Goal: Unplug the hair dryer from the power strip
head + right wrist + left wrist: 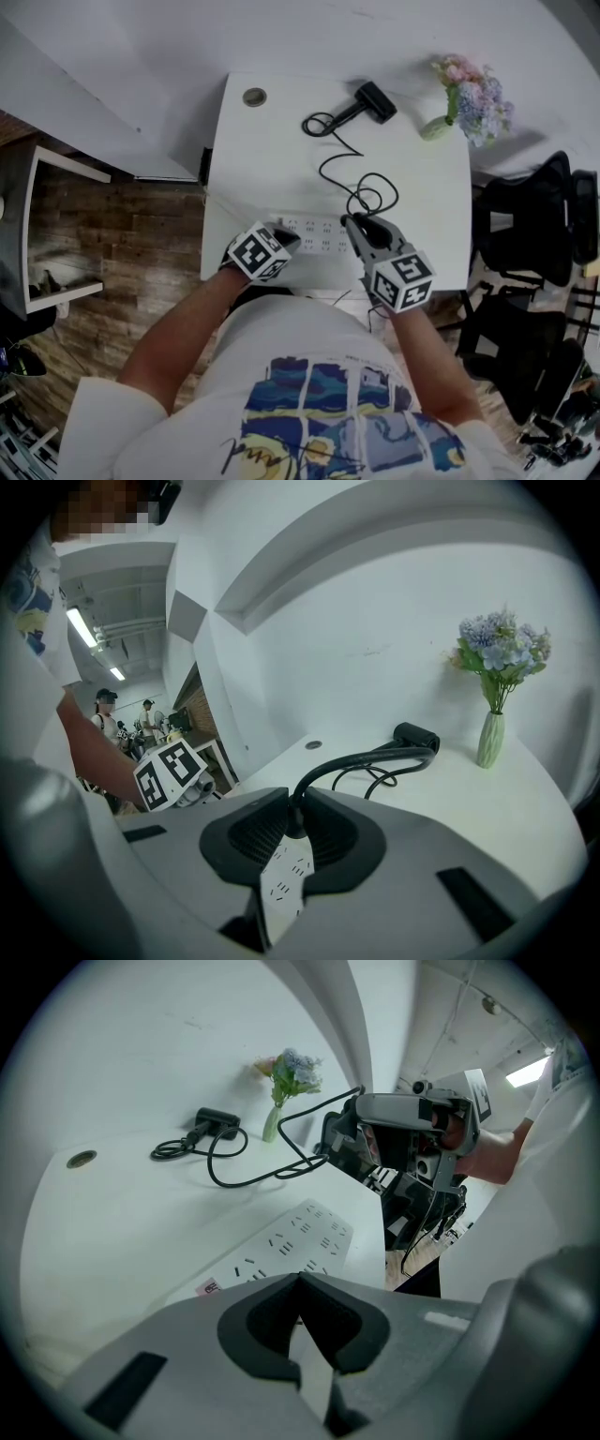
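Note:
The black hair dryer (373, 101) lies at the back of the white table (272, 159), and its black cable (349, 164) loops forward. My right gripper (352, 225) is shut on the cable's black plug (293, 825) at the right end of the white power strip (319, 236). In the left gripper view the right gripper (330, 1147) holds the plug just above the strip (291, 1241), whose visible sockets hold nothing. My left gripper (287, 237) is shut, its tips down on the strip's left end. The strip shows white through the gap behind the right jaws.
A vase of flowers (473, 98) stands at the table's back right corner. A round cable hole (254, 96) sits at the back left. Black chairs (534, 225) crowd the right side, and a shelf unit (56, 234) stands on the wooden floor to the left.

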Demonstrator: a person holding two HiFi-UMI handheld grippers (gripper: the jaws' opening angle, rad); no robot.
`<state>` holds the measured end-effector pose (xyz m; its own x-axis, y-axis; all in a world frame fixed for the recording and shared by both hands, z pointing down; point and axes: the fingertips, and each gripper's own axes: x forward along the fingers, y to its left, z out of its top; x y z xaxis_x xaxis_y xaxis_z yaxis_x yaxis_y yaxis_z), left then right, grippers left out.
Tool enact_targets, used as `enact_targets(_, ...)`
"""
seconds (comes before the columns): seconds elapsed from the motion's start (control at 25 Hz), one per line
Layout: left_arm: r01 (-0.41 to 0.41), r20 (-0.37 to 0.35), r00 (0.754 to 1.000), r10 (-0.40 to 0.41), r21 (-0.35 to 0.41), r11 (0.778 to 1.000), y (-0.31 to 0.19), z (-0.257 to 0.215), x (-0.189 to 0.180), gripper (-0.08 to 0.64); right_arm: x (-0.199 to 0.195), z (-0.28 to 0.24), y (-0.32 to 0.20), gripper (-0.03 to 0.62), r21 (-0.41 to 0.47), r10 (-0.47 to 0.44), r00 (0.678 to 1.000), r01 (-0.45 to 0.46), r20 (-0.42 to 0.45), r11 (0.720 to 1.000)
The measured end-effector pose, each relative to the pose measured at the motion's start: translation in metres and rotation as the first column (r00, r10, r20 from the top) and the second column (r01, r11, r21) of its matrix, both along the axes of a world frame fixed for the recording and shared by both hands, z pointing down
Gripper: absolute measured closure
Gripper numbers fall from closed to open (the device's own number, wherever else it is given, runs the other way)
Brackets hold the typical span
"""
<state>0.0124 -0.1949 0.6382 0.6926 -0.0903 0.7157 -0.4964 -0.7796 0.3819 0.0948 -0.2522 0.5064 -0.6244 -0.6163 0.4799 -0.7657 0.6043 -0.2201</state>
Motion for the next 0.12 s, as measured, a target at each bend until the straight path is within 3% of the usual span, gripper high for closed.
enact_targets(0.12,-0.002,0.001,1.0,0.002,0.001,1.0,0.0,0.0007,-0.0004,0.56,-0.0011,0.0018,0.0002,0.54,0.001,0.003,1.0,-0.003,-0.003,1.0)
